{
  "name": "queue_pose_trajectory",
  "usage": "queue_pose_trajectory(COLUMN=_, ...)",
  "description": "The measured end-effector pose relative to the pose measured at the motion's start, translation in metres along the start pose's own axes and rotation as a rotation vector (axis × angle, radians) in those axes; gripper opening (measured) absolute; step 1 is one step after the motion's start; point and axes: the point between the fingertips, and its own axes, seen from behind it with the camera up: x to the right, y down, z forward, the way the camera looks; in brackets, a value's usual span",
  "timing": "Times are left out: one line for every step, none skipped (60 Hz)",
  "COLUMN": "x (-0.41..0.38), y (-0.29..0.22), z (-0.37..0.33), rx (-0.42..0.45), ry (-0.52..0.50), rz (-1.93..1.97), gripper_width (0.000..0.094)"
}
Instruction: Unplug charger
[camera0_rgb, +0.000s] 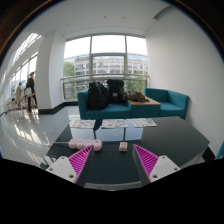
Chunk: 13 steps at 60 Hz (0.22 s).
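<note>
Approach step — my hand-held gripper (110, 163) hangs spread wide, grasping nothing, over the dark worktop (150, 135); small white charger (98, 146) ahead — next, close in.

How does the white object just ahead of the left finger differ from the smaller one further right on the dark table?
The white object near the left finger is larger and lies closer to the open fingers; the small object is more compact and sits nearer the middle of the gap. Both are pale, rest on the dark table, and are untouched. Which one is the charger cannot be told.
</note>
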Motion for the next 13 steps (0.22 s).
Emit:
queue_pose_trajectory(x=-0.0006, y=0.0004, z=-0.0006, rx=-0.001, ry=-0.002, rz=-0.001, gripper_width=0.0772)
queue_pose_trajectory(x=-0.0014, y=0.0007, z=-0.0012, rx=-0.002, ry=-0.004, rz=-0.003, gripper_width=0.0772)
queue_pose_trajectory(x=-0.0021, y=0.0011, z=-0.0018, rx=-0.004, ry=-0.007, rz=-0.004, gripper_width=0.0772)
queue_pose_trajectory(x=-0.0028, y=0.0017, z=-0.0022, rx=-0.006, ry=-0.009, rz=-0.006, gripper_width=0.0772)
queue_pose_trajectory(x=-0.0018, y=0.0026, z=-0.0017, rx=-0.007, ry=-0.012, rz=-0.006, gripper_width=0.0773)
queue_pose_trajectory(x=-0.0020, y=0.0026, z=-0.0027, rx=-0.008, ry=-0.015, rz=-0.006, gripper_width=0.0774)
queue_pose_trajectory(x=-0.0024, y=0.0025, z=-0.0027, rx=-0.008, ry=-0.017, rz=-0.005, gripper_width=0.0773)
queue_pose_trajectory(x=-0.0029, y=0.0022, z=-0.0029, rx=-0.006, ry=-0.020, rz=-0.004, gripper_width=0.0774)
queue_pose_trajectory(x=-0.0031, y=0.0019, z=-0.0030, rx=-0.005, ry=-0.022, rz=-0.005, gripper_width=0.0772)
queue_pose_trajectory(x=-0.0035, y=0.0015, z=-0.0029, rx=-0.003, ry=-0.023, rz=-0.004, gripper_width=0.0772)
queue_pose_trajectory(x=-0.0036, y=0.0013, z=-0.0028, rx=-0.002, ry=-0.023, rz=-0.004, gripper_width=0.0772)
queue_pose_trajectory(x=-0.0035, y=0.0011, z=-0.0027, rx=-0.001, ry=-0.023, rz=-0.004, gripper_width=0.0772)
queue_pose_trajectory(x=-0.0033, y=0.0012, z=-0.0028, rx=-0.001, ry=-0.022, rz=-0.003, gripper_width=0.0770)
